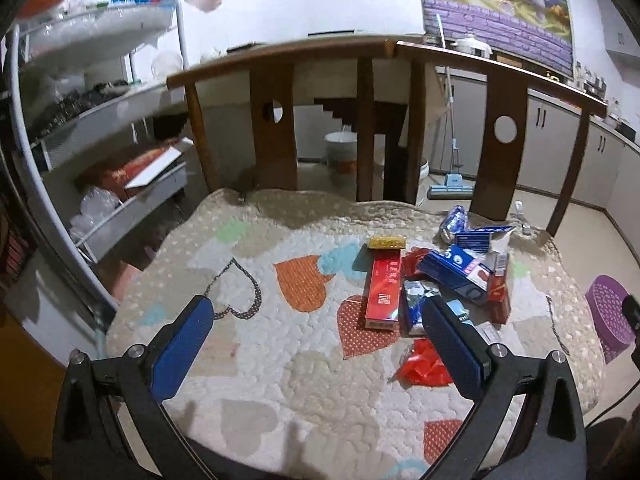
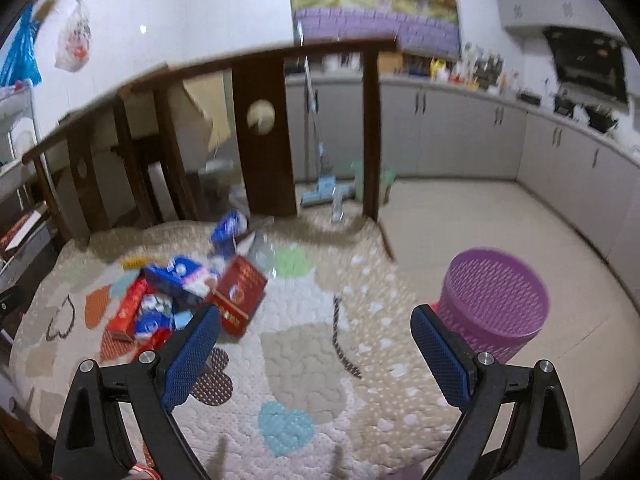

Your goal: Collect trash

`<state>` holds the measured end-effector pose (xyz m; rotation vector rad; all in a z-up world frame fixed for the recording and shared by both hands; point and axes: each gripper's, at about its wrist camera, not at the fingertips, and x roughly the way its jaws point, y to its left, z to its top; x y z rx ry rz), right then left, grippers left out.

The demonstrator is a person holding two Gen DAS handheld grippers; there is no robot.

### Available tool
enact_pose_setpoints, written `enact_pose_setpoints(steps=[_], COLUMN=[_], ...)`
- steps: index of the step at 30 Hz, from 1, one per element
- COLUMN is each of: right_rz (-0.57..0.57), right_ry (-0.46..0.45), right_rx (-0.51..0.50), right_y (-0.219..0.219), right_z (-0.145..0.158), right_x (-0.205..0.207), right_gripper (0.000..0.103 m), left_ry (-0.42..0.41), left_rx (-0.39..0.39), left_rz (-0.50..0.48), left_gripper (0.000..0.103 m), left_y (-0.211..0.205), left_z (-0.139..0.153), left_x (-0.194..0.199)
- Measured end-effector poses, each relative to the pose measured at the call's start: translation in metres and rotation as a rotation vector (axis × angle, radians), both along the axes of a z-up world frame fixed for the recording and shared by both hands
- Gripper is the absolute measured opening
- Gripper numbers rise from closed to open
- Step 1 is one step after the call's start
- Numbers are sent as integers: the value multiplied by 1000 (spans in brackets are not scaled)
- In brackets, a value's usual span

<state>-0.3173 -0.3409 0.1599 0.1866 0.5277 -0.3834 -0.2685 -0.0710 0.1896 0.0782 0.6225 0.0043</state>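
The trash is a loose pile of flattened cartons and wrappers on a quilted heart-patterned mat. In it I can make out a long red carton, a dark blue carton lying across others, a small yellow box at the far end, and a crumpled red wrapper nearest me. From my right camera a squarer red box sits at the pile's near edge. A purple mesh basket stands upright on the bare floor just off the mat, to the right of the pile; I judge it is there to receive the trash, within reach of my right side.

My left gripper hovers above the mat with its blue pads spread wide, holding and touching nothing; the right-hand pad overlaps the pile in view. My right gripper is likewise spread wide and empty, poised between pile and basket.

Behind stand wooden chair backs, a metal shelf rack at left, and kitchen cabinets.
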Motion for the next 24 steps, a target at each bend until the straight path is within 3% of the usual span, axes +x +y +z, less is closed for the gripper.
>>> enact_pose_setpoints(steps=[3,7,14,24], right_rz=[0,59,131,134], right_ry=[-68,-56,42,71], right_rx=[-60,-51,-21,25], right_y=[13,30,42,40], right_z=[8,3,-17,-24], right_x=[-17,-25,-16,-18], right_gripper=[99,99,99,99], left_ry=[-35,-49,110,148], left_rx=[-12,-19,-6,46], left_rz=[-11,-35,-89,-130], left_gripper=[103,103,103,103], left_y=[-3,-9,-25,-38], left_z=[5,3,-22,-31], left_x=[-14,-24,-13,-15])
